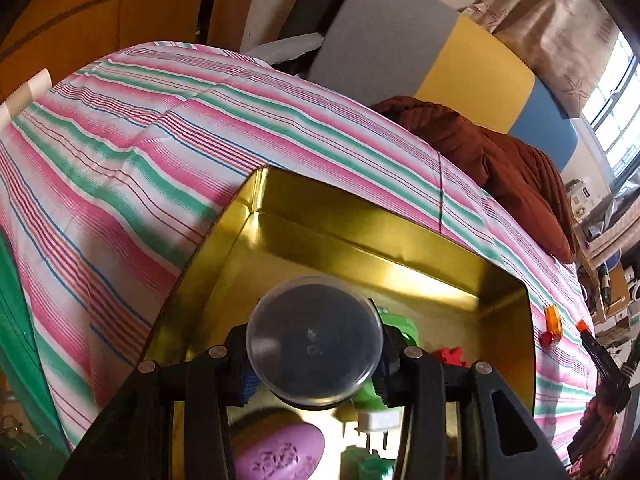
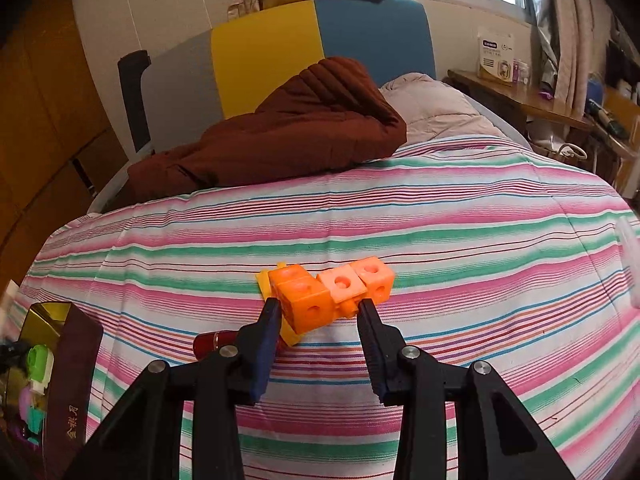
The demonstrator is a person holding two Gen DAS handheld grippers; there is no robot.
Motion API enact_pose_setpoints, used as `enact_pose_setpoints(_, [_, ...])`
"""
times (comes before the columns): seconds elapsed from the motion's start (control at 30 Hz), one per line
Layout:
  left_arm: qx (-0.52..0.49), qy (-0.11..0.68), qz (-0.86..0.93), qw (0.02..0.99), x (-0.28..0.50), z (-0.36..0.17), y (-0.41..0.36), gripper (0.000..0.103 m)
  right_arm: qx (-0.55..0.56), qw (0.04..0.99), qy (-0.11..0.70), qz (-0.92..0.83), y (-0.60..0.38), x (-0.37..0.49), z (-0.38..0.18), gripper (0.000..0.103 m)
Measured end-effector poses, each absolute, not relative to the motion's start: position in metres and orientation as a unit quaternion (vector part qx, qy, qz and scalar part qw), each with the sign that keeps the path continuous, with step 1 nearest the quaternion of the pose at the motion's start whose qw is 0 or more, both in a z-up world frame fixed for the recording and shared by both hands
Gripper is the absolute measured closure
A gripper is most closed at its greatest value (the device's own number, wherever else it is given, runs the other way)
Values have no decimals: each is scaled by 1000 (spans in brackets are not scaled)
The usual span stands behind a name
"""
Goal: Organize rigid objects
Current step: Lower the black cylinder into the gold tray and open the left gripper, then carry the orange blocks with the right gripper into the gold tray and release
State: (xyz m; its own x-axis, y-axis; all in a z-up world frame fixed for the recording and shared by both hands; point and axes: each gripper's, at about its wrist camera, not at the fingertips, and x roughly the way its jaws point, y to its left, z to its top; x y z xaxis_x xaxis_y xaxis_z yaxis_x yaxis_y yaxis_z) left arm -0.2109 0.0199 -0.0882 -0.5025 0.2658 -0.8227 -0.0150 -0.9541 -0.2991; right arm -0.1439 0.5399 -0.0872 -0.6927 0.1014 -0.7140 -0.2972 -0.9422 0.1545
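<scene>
My left gripper (image 1: 314, 364) is shut on a clear round plastic container (image 1: 314, 340) with a dark inside, held over the open gold tin (image 1: 360, 216) on the striped bedspread. Inside the tin lie a purple oval piece (image 1: 280, 456), a green toy (image 1: 400, 328), a red piece (image 1: 450, 356) and a white plug (image 1: 378, 420). In the right wrist view my right gripper (image 2: 319, 306) is closed around a cluster of orange and pink cubes (image 2: 308, 304), a fingertip touching each side. Under the cluster lies a yellow piece (image 2: 266, 284); a dark red cylinder (image 2: 208, 342) sits beside the left finger.
The tin (image 2: 60, 320) stands at the bed's left in the right wrist view, its maroon wall facing me. A brown quilted jacket (image 2: 288, 132) lies by the headboard. Something clear (image 2: 628, 240) lies at the far right edge. A cluttered desk (image 2: 520, 100) stands beyond the bed.
</scene>
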Motion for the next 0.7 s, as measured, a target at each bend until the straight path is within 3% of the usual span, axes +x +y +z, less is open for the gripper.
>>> enact_pose_setpoints(0.7, [-472, -100, 875, 47, -233, -90, 23, 59, -369, 113, 126, 914, 538, -142, -86, 63])
